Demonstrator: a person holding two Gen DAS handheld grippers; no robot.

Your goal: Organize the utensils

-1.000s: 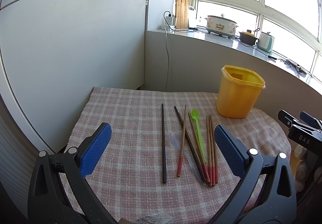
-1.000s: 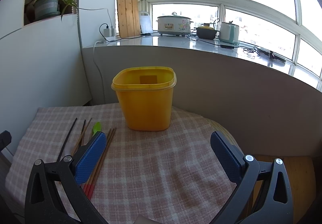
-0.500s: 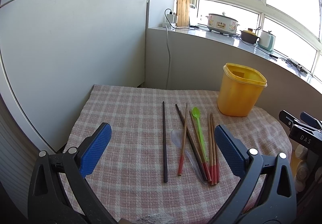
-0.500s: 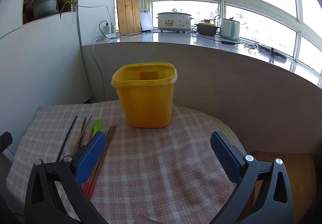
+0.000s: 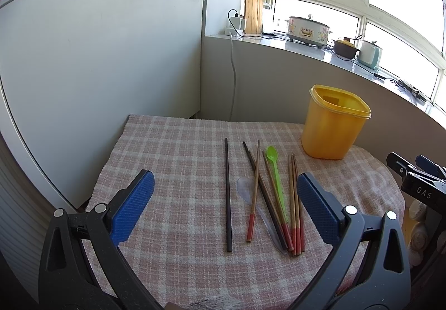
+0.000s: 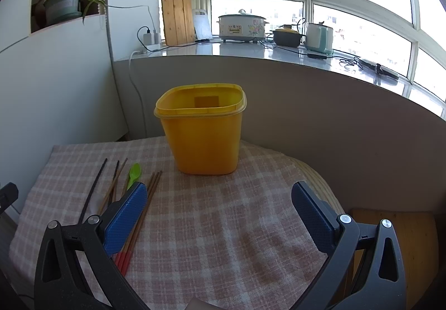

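Potted plant point(image 6: 65, 2), cooker point(image 6: 241, 27), kettle point(image 6: 319, 35)

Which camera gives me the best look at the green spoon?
The left wrist view: the green spoon lies in full length among the chopsticks. In the right wrist view only its bowl shows; the handle runs behind the right gripper finger.

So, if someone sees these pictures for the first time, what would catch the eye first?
Probably the yellow tub, standing upright and open at the back right of the checked cloth. Next, the chopsticks and a green spoon lying loose in a rough row left of it. Both grippers, left and right, hang above the cloth, jaws open and empty.
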